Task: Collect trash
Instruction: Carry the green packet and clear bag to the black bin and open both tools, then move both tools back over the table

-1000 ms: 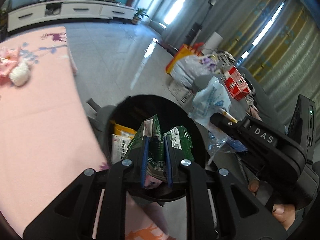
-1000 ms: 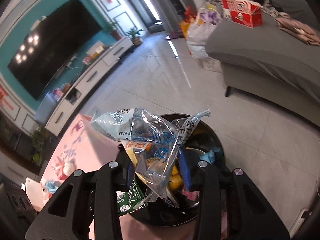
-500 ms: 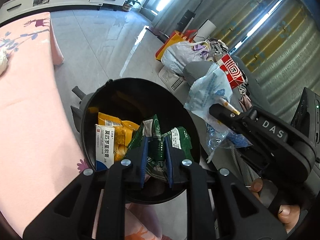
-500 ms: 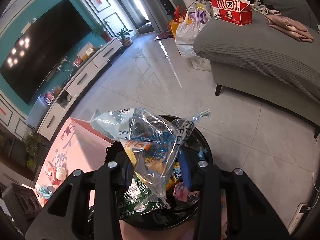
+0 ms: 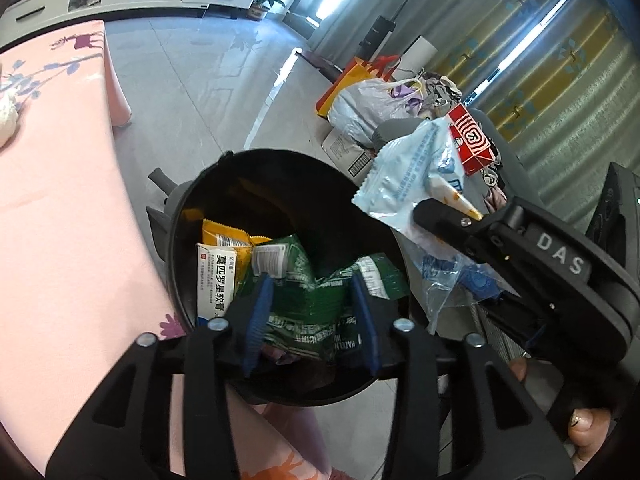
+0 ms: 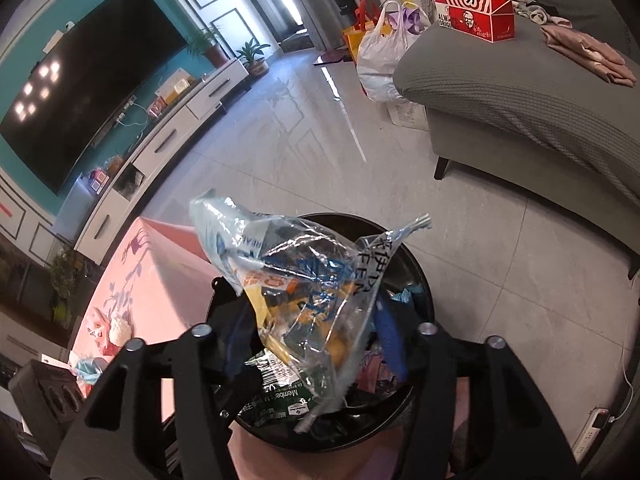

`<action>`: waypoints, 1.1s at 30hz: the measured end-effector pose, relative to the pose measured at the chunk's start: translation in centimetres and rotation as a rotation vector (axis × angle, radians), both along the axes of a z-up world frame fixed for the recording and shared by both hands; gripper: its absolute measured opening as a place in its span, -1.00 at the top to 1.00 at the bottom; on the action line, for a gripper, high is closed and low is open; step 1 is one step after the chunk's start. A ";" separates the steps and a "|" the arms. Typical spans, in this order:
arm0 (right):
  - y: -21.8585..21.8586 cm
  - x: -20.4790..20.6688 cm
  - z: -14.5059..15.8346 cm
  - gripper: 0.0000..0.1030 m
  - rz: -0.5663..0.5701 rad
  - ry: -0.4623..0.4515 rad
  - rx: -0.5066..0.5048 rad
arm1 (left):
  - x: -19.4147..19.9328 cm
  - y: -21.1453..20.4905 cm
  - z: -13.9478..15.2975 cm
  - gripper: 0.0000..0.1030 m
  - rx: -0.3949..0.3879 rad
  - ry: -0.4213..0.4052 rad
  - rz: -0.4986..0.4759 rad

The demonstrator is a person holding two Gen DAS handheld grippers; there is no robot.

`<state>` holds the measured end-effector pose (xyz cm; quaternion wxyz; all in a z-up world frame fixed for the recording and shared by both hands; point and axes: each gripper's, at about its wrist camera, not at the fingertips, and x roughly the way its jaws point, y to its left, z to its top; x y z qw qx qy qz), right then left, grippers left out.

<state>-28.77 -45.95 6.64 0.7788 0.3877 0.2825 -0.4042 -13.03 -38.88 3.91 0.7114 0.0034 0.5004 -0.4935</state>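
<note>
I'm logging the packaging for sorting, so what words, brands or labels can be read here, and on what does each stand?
"DAS": on the right gripper body.
"莫匹罗星软膏": white medicine box in the black bin.
"HAZEL...": green wrapper between the left gripper fingers, cut off.
"Member's M...": same wrapper, upside down, right wrist view.
"ALWAYS ORIGINAL": red carton on the sofa.
Clear blue wrapper: print too crumpled to read.
</note>
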 end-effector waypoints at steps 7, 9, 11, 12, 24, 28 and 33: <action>0.8 0.8 0.2 -0.45 0.034 0.022 -0.012 | 0.2 1.7 1.3 -0.52 0.004 -0.066 0.045; 1.0 1.1 0.3 -0.54 0.039 0.041 -0.018 | 0.5 2.2 1.5 -0.64 -0.001 -0.064 0.055; 1.3 1.5 0.3 -0.59 0.052 0.053 -0.025 | 1.0 3.0 1.9 -0.67 -0.002 -0.072 0.076; 1.5 1.7 0.3 -0.61 0.060 0.056 -0.025 | 1.3 3.4 2.0 -0.69 -0.004 -0.074 0.084; 3.5 4.2 0.9 -0.80 0.106 0.091 -0.082 | 5.3 14.5 4.9 -0.93 -0.036 -0.125 0.326; 4.9 5.9 1.0 -0.82 0.153 0.118 -0.110 | 7.6 21.1 5.4 -0.93 0.004 -0.152 0.492; 7.5 8.8 0.9 -0.82 0.249 0.140 -0.145 | 10.2 29.0 5.9 -0.93 0.090 -0.189 0.663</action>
